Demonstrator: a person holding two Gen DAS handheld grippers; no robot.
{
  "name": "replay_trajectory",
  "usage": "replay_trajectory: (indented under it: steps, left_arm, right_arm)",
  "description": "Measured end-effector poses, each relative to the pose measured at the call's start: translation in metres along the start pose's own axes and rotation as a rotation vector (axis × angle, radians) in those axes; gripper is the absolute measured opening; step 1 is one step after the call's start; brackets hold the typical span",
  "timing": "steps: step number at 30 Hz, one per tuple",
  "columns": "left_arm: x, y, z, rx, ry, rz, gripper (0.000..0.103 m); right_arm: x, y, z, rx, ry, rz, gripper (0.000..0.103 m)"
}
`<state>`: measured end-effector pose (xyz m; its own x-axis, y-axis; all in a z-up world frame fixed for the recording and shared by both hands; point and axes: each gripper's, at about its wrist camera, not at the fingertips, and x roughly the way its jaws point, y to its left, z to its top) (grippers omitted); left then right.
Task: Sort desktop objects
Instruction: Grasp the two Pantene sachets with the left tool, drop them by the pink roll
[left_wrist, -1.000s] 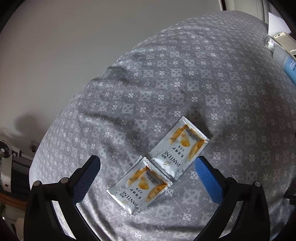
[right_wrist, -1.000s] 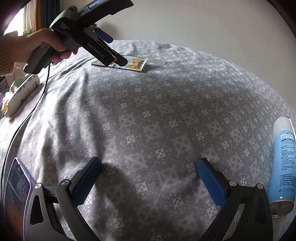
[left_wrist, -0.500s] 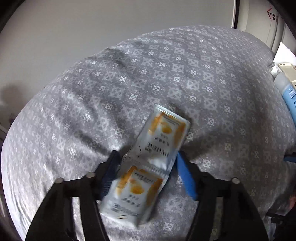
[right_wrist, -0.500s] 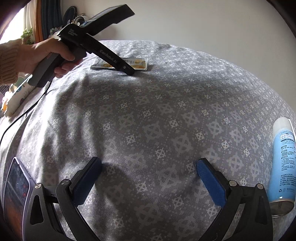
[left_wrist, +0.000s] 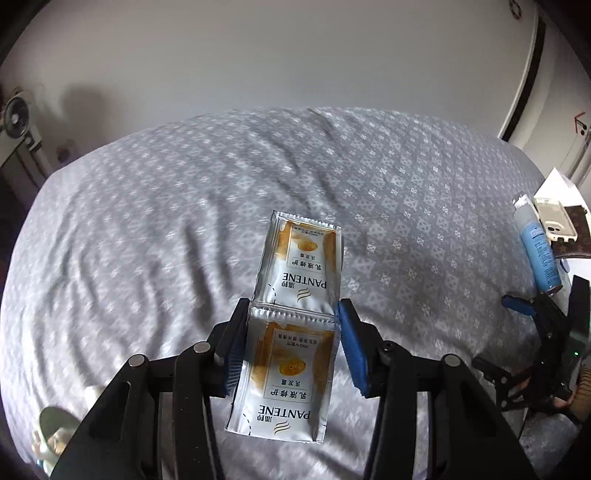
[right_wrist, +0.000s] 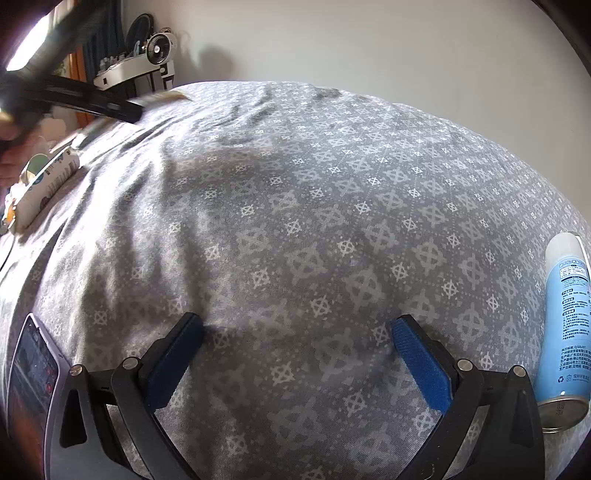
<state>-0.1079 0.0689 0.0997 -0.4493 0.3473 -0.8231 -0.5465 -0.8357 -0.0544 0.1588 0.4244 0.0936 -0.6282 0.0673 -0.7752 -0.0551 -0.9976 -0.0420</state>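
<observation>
A strip of 2 joined Pantene sachets (left_wrist: 295, 321) is clamped between the blue pads of the left gripper (left_wrist: 293, 349), the pads pressing on both side edges of the nearer sachet. The strip is held above the grey patterned bedcover (left_wrist: 147, 229), with the farther sachet projecting forward past the fingertips. In the right wrist view the left gripper appears only as a blurred dark shape near the far left corner of the bedcover, with a pale edge of the strip just visible at its tip.

The right gripper (right_wrist: 295, 354) is spread wide with nothing between its pads, and it is held low over the near part of the bedcover. A light blue spray can (right_wrist: 567, 325) lies on its side at the right edge of the bedcover, just beside the right finger (right_wrist: 421, 362). A phone (right_wrist: 31, 373) with a lit screen rests at the near left corner. A white printed tube (right_wrist: 44, 184) lies near the left edge. A small white fan (right_wrist: 159, 46) is seen beyond the far left corner.
</observation>
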Motion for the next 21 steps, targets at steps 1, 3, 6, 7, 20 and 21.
replay_trajectory:
  steps: [1,3,6,7,20,21]
  left_arm:
    - [-0.018,0.011,-0.005,-0.028,-0.013,0.011,0.045]
    - [-0.054,0.031,-0.011,-0.075,-0.047,0.051,0.045]
    - [-0.106,0.064,-0.023,-0.133,-0.102,0.133,0.046]
    - [-0.121,0.076,-0.028,-0.146,-0.116,0.174,0.046]
    - [-0.124,0.176,-0.122,-0.403,0.084,0.599,0.052]
    - [-0.124,0.178,-0.126,-0.425,0.09,0.64,0.061]
  right_arm:
    - [0.0,0.0,0.0,0.0,0.0,0.0,0.103]
    - [0.0,0.0,0.0,0.0,0.0,0.0,0.103]
    - [0.0,0.001,-0.001,-0.001,0.001,-0.001,0.103]
    - [0.0,0.0,-0.001,-0.001,0.001,-0.001,0.103]
    - [0.0,0.0,-0.001,-0.002,0.002,-0.002,0.103]
    - [0.0,0.0,-0.001,-0.002,0.002,-0.002,0.103]
